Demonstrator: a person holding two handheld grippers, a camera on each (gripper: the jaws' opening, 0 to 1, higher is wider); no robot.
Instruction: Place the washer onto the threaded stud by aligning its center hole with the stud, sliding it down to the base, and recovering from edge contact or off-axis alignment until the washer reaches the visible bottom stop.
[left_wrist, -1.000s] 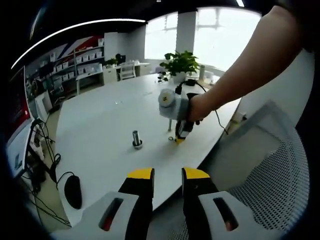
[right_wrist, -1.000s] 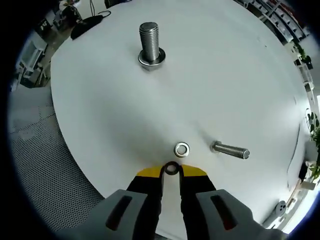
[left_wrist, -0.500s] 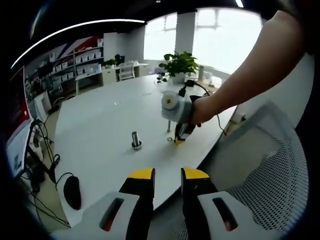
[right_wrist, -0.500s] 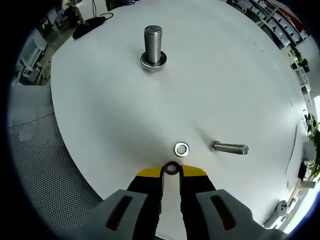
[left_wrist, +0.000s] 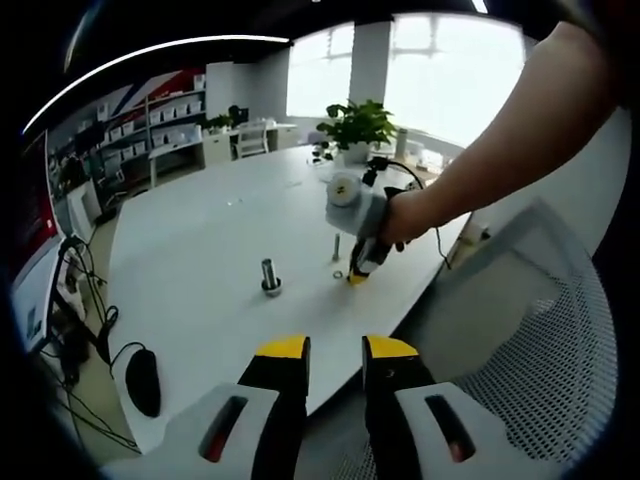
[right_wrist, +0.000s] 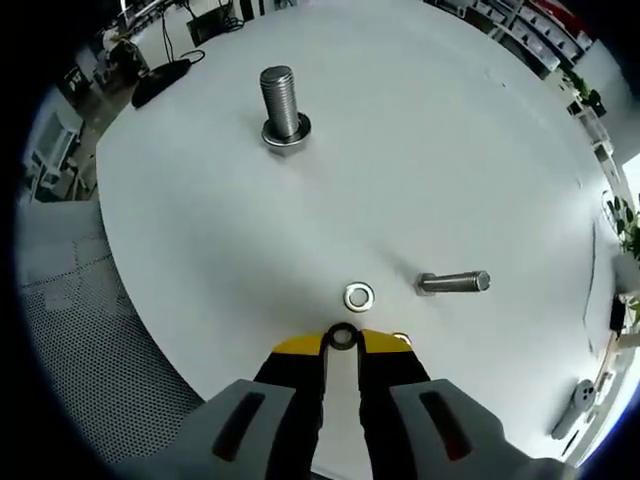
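Right gripper view: my right gripper (right_wrist: 342, 339) apparently pinches a washer (right_wrist: 342, 337) to carry toward the far threaded stud (right_wrist: 283, 110); left gripper (left_wrist: 335, 350) idles near, jaws slightly apart.

Stud (right_wrist: 281, 108): bright ribbed metal. Two washers, (right_wrist: 342, 337) and (right_wrist: 359, 296), polished metal, as is the loose bolt (right_wrist: 454, 283). Table (right_wrist: 420, 150): smooth matt white. Chair (left_wrist: 540, 350): perforated mesh cloth. Right gripper (right_wrist: 342, 345) tips glossy yellow plastic.
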